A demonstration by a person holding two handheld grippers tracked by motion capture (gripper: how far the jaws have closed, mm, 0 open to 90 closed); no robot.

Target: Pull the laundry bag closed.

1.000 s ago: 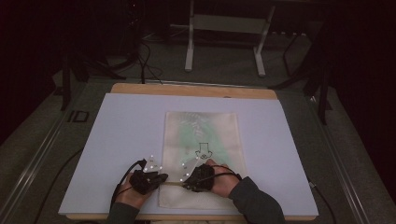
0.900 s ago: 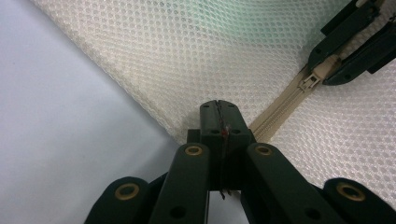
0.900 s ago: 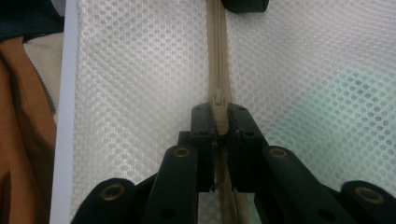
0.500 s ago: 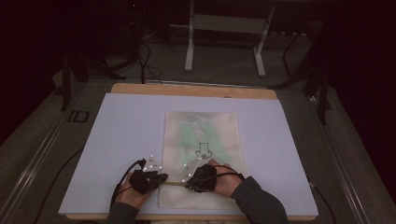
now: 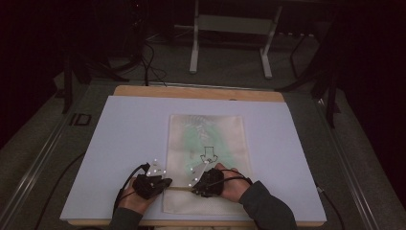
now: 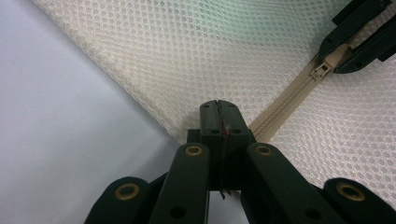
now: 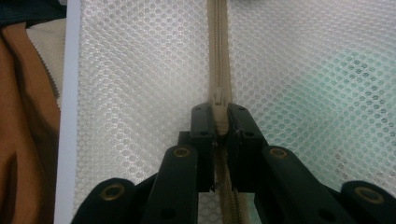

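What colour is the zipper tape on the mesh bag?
Beige, a shade darker than the cream mesh bag; the zipper shows best in the right gripper view.

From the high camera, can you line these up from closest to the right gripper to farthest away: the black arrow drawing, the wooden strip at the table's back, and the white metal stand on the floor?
Nearest the right gripper first:
1. Black arrow drawing, on the mesh bag just beyond the gripper.
2. Wooden strip, along the table's far edge.
3. White metal stand, on the floor past the table.

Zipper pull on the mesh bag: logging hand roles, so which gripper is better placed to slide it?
Right gripper: it pinches the zipper pull; left gripper clamps the mesh bag edge.
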